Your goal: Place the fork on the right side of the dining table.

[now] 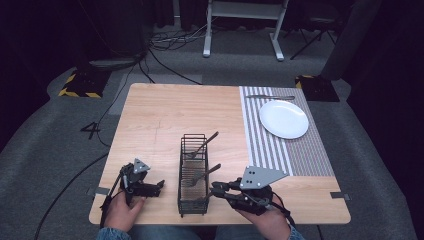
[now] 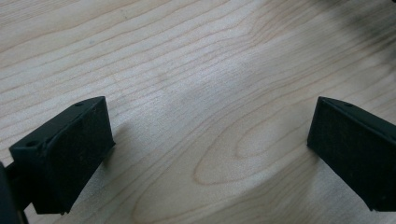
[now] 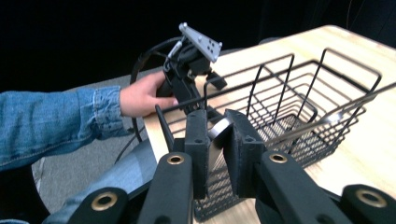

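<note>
Pale wooden tabletop (image 1: 160, 115) carries a black wire basket (image 1: 193, 172) near its front edge, with a striped placemat (image 1: 295, 150) and white plate (image 1: 283, 118) at the far right. At the basket's near right corner, the right tongs (image 3: 216, 140) are clamped on the flat metal handle of a utensil (image 3: 217, 133). The left tongs (image 1: 159, 185) rest spread wide and empty on bare wood left of the basket.

1. Metal utensil handle (image 3: 218, 133): silvery, flat, rounded end, pinched between pads of right tool (image 3: 215, 140), at basket's near end.
2. Black wire basket (image 1: 193, 172): long, narrow, upright on counter (image 1: 160, 115); two forks (image 1: 202, 145) lean inside.
</note>
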The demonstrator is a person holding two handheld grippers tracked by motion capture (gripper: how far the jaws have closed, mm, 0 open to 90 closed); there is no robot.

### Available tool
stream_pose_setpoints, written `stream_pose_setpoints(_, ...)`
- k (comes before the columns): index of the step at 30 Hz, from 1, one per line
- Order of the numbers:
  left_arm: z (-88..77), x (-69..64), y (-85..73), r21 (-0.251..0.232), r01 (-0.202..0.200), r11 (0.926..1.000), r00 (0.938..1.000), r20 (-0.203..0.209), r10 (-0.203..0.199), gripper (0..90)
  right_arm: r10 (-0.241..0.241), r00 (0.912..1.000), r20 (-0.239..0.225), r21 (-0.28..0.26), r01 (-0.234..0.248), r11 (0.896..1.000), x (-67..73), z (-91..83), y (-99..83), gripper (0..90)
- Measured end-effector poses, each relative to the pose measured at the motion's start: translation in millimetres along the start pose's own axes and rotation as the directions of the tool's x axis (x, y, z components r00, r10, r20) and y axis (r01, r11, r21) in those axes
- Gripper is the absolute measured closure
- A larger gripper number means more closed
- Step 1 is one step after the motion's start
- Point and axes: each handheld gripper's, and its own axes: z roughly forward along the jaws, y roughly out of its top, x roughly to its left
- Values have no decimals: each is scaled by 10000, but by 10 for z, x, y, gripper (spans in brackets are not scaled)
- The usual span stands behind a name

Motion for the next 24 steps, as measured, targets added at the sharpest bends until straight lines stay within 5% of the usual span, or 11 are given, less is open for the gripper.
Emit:
stream_pose_setpoints(13, 0, -1, 0, 2, 10, 10000, 10000, 6, -10, 2, -349, 9994, -11, -509, 348, 9981, 24, -58, 209, 864)
stream_pose_setpoints(24, 0, 0, 0, 0, 2, 10000, 10000, 3, -2, 2, -247, 9997, 60, -1289, 253, 9913, -34, -322, 407, 864)
